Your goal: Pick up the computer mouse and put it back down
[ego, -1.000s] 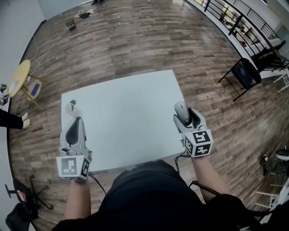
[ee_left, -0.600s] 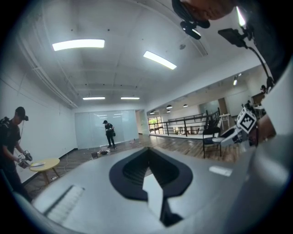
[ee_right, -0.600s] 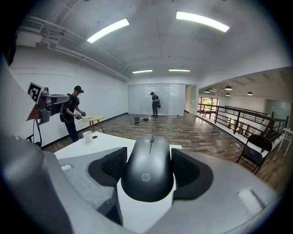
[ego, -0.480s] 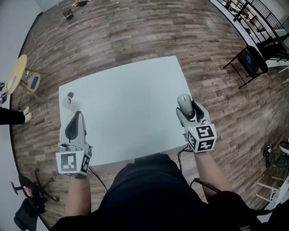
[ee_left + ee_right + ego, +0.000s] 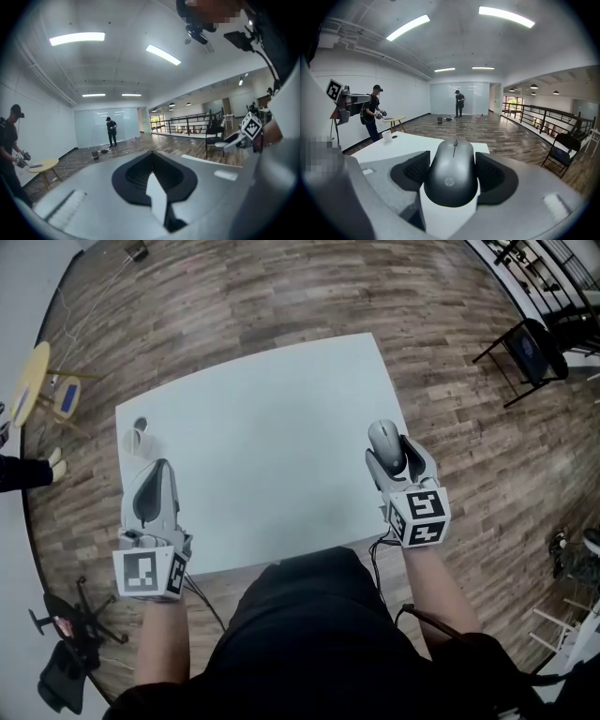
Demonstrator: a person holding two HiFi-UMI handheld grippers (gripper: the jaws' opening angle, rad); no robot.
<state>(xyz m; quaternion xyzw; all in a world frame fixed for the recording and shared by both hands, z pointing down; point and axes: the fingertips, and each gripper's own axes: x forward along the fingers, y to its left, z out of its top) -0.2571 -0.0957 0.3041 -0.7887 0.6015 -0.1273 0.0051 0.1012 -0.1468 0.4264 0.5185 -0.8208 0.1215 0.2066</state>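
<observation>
A dark grey computer mouse (image 5: 382, 440) with a logo on its back sits between the jaws of my right gripper (image 5: 386, 446), which is shut on it near the white table's (image 5: 262, 456) right edge. In the right gripper view the mouse (image 5: 452, 171) fills the middle, gripped on both sides by the black pads (image 5: 411, 174), and the right gripper (image 5: 452, 185) points out level over the table (image 5: 408, 140). My left gripper (image 5: 159, 470) hangs over the table's left front, shut with nothing in it. In the left gripper view my left gripper (image 5: 152, 171) has its jaws pressed together.
A white cup (image 5: 142, 442) and a small dark disc (image 5: 141, 425) stand at the table's left edge. Around the table are a wooden floor, a round yellow side table (image 5: 28, 390) and a black chair (image 5: 530, 348). Two people (image 5: 372, 117) stand farther off in the room.
The head view has shifted, so the table sits higher in the picture. The right gripper keeps the mouse in its jaws, and both grippers stay at the table's front.
</observation>
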